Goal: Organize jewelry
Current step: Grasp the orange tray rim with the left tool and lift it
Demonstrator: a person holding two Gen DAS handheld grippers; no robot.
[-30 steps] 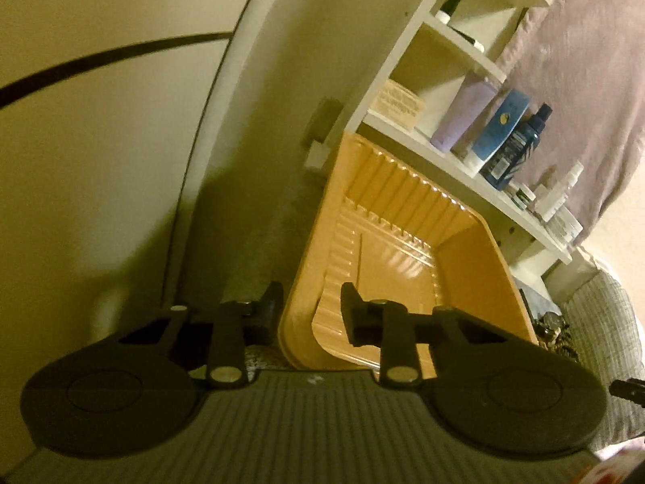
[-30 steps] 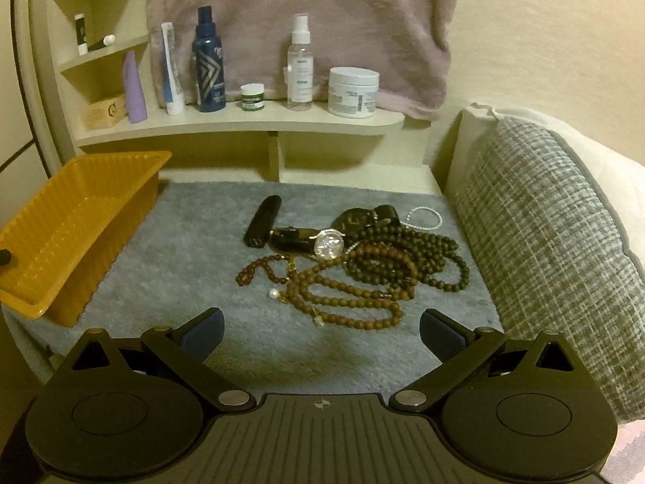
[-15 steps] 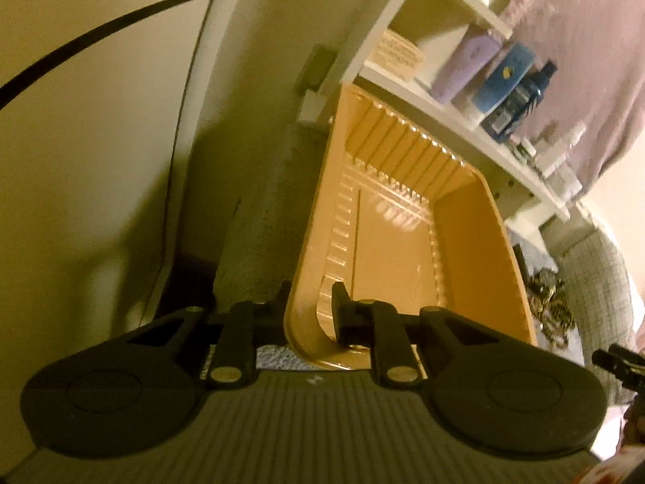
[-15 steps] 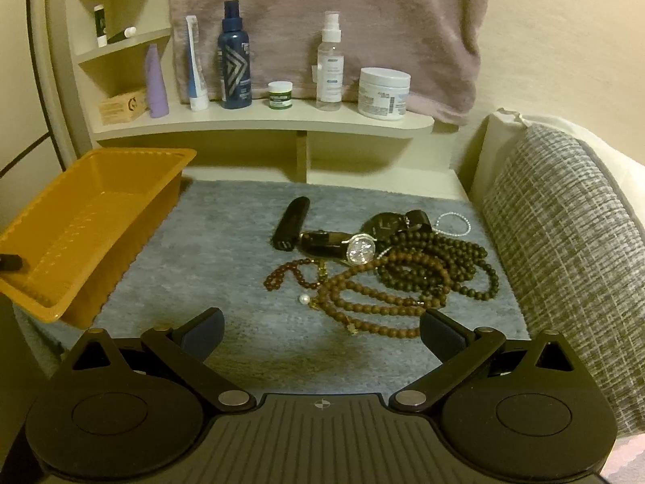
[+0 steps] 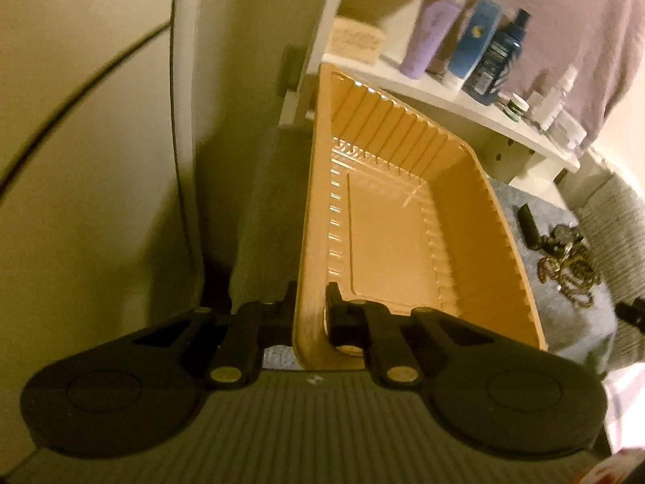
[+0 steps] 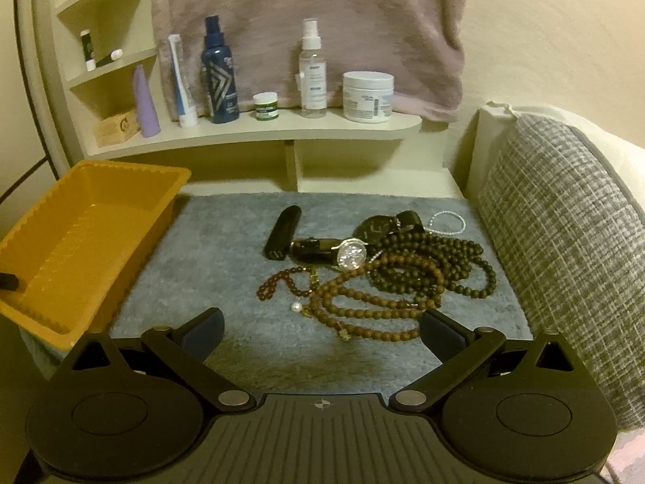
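On the grey mat point(image 6: 225, 234), at its left edge, an orange plastic tray point(image 5: 387, 222) was seen, empty, with ribbed walls. The near corner of its rim was clamped by the left gripper point(image 5: 309, 306): one finger was set outside the wall and the other inside, and the jaws had just been closing until the pads pressed on the plastic. From the right wrist view the tray point(image 6: 80, 234) was tilted, its near end overhanging the mat's edge (a dark fingertip was visible at its left rim).

The right gripper point(image 6: 322, 330) was held above the near part of the mat with its jaws spread wide and nothing between them. Beyond it the jewelry was heaped on the mat's right half, well apart from the tray: a brown bead necklace point(image 6: 363, 302), a dark bead necklace point(image 6: 443, 258) overlapping it, a wristwatch point(image 6: 351, 253) with a pale dial, a small reddish bead bracelet point(image 6: 282, 280), a single pearl point(image 6: 296, 306), a clear bead bracelet point(image 6: 447, 224) and a black cylindrical case point(image 6: 283, 233).

Behind the mat, a cream shelf point(image 6: 282, 129) carried a dark blue spray bottle point(image 6: 219, 76), a clear spray bottle point(image 6: 312, 72), a white jar point(image 6: 367, 96), a small green-labelled pot point(image 6: 266, 106) and a lilac tube point(image 6: 146, 101). A woven grey cushion point(image 6: 564, 218) was set at the right.
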